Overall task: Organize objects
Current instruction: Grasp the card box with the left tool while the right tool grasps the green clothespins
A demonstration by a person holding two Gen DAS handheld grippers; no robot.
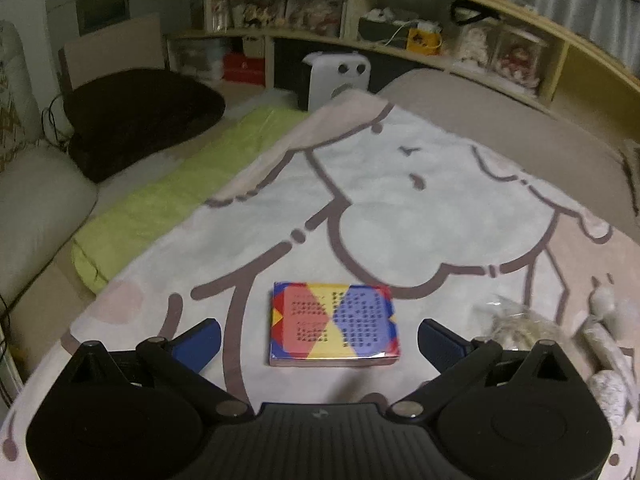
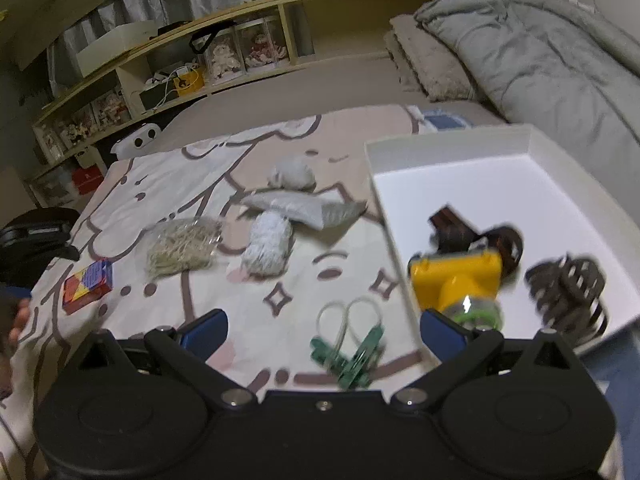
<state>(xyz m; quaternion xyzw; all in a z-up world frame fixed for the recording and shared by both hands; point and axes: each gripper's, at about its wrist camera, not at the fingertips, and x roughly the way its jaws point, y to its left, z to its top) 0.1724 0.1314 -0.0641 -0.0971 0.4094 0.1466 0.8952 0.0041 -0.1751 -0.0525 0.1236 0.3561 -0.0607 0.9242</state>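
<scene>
A colourful small box (image 1: 333, 323) of red, yellow and blue lies flat on the cartoon blanket (image 1: 400, 200), between the spread fingers of my left gripper (image 1: 320, 344), which is open and not touching it. The same box (image 2: 87, 286) shows at far left in the right wrist view. My right gripper (image 2: 322, 334) is open above green clips with white loops (image 2: 350, 344). A white tray (image 2: 532, 136) at right holds a yellow tape dispenser (image 2: 456, 280), a dark hair claw (image 2: 568, 294) and a brown item (image 2: 456, 230).
On the blanket lie a clear bag of tan strands (image 2: 182, 246), a white fuzzy roll (image 2: 267, 248), a grey pouch (image 2: 300, 208) and a white fluffy ball (image 2: 292, 174). A grey duvet (image 2: 540, 52) and shelves (image 2: 240, 48) lie beyond. A green cushion (image 1: 160, 196) is at left.
</scene>
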